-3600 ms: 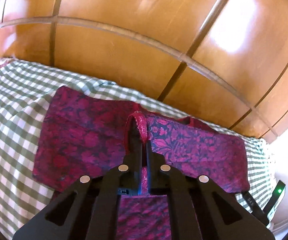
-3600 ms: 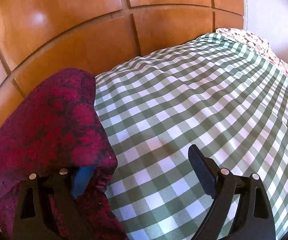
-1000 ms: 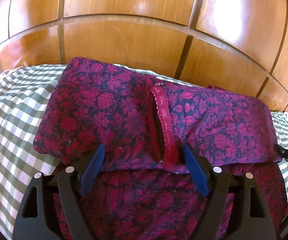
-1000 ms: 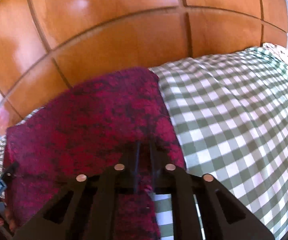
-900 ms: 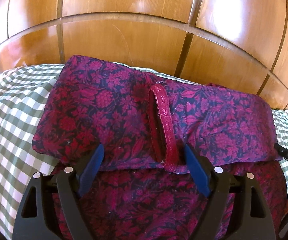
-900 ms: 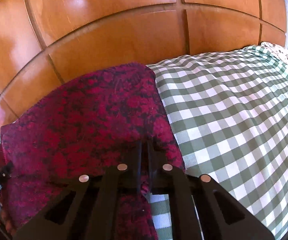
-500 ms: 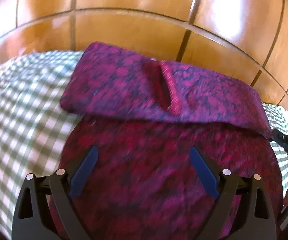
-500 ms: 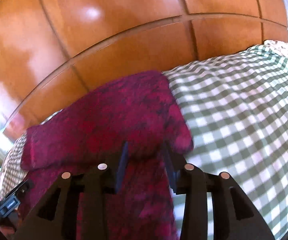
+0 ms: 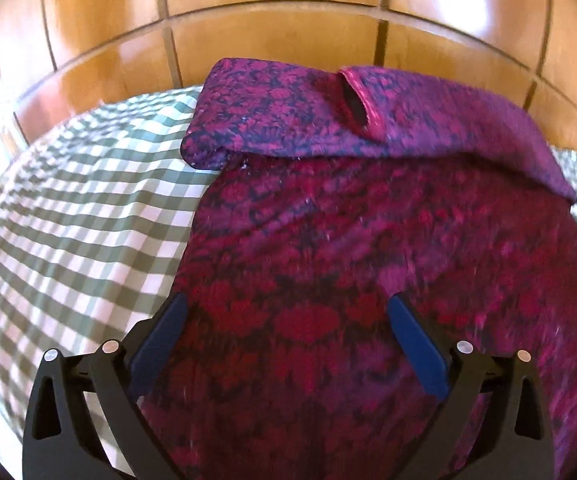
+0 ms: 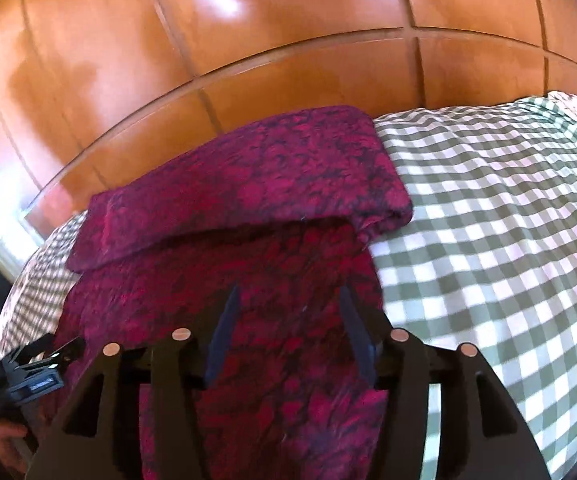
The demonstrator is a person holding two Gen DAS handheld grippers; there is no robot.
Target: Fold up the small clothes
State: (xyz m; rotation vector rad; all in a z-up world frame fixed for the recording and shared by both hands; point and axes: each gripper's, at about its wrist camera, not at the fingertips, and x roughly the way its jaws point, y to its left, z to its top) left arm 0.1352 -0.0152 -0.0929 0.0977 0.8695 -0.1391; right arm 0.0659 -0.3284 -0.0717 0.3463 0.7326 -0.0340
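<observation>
A magenta flower-print garment (image 9: 368, 240) lies on the green-and-white checked sheet (image 9: 88, 216). Its far part is folded toward me as a flap (image 9: 288, 120) with a pink-hemmed opening (image 9: 358, 102) on top. My left gripper (image 9: 286, 310) is open and empty above the near part of the garment. In the right wrist view the same garment (image 10: 272, 264) shows with its folded flap (image 10: 248, 192). My right gripper (image 10: 288, 300) is open and empty just above the cloth near its right edge.
A glossy wooden panelled headboard (image 9: 288, 20) stands right behind the garment and also shows in the right wrist view (image 10: 248, 40). Checked sheet (image 10: 488, 220) extends to the right. The other gripper's body (image 10: 28, 376) and a hand show at the lower left.
My right gripper has let go of the garment's edge and opened. Both grippers have drawn back toward me, so more of the near part of the garment shows. The fold stays in place.
</observation>
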